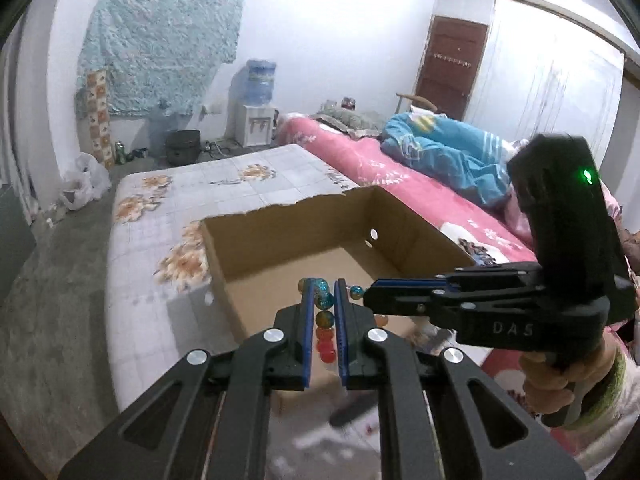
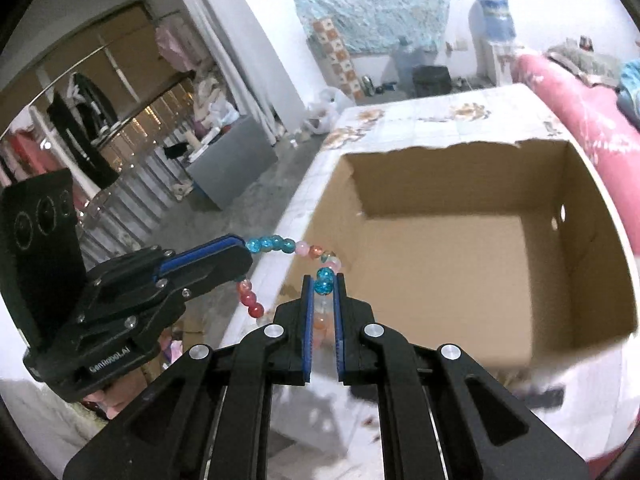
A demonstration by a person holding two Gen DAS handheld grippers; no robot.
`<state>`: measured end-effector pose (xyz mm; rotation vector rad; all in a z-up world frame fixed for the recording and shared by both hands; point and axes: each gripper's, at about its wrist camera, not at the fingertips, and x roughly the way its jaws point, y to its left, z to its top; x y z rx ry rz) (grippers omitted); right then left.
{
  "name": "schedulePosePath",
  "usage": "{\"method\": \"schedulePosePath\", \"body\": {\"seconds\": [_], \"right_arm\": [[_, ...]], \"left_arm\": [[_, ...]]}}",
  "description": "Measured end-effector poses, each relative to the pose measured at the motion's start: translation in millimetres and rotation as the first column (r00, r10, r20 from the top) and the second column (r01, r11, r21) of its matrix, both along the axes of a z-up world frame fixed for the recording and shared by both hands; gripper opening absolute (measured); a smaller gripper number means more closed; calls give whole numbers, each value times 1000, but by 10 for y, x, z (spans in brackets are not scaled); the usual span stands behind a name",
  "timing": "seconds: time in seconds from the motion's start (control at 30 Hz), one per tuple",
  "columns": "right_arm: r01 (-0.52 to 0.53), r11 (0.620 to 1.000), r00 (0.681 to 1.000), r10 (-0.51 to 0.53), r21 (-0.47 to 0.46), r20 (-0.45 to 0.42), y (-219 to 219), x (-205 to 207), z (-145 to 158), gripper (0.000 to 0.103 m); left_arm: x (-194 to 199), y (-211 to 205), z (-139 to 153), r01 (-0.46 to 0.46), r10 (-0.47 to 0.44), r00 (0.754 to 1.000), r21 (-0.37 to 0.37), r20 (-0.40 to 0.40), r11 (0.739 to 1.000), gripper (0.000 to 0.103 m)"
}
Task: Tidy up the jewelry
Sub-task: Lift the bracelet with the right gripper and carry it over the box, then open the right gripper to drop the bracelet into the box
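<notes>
A bracelet of glassy blue, pink and red beads [image 2: 276, 244] hangs stretched between both grippers, above the near left corner of an open cardboard box [image 2: 440, 184]. My right gripper [image 2: 323, 277] is shut on a blue bead of it. My left gripper [image 2: 247, 249] comes in from the left, shut on the strand's other side, with red beads dangling below it. In the left wrist view the left gripper [image 1: 323, 285] pinches blue and orange beads [image 1: 324, 300], and the right gripper [image 1: 366, 294] reaches in from the right. The box [image 1: 300, 232] looks bare inside.
The box stands on a low surface with a floral tiled cover [image 1: 168, 208]. A pink bed [image 1: 400, 184] with a blue quilt [image 1: 440, 148] runs along its right. A water dispenser [image 1: 256, 112] stands at the far wall. A hand [image 1: 560, 376] holds the right gripper's handle.
</notes>
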<state>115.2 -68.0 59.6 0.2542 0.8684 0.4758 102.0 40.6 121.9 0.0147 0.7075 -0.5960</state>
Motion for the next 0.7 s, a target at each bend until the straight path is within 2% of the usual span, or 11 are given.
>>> {"method": "schedulePosePath", "body": {"seconds": [0.1,0.2,0.4,0.47,0.53,0.7], "right_arm": [[-9,1000,995,8,-13,-99,-17,483,-142,7],[-30,999,976,24,-23,-215,-61,896,-347,7],[-51,998,932,38,-27,-362,-2,1451,-668,8],[-48,998,922,27,-44,-386,45,1570,-729,13],[-31,998,920,8,-52,-392,-4,1636,-723,17],[-1,999,934,-13,-40,-357,-150,1565,-643,24]], "left_arm": [[432,-159,-124,-10,12,999,61,-38,998,9],[864,-316,-351,-22,38,993,142,-110,990,9],[1301,-434,-679,-27,78,982,277,-174,960,10],[1374,-455,-778,-34,94,981,324,-171,945,11],[1391,-412,-815,-44,108,978,325,-180,945,10],[1318,-248,-680,-90,129,979,238,-156,967,18]]}}
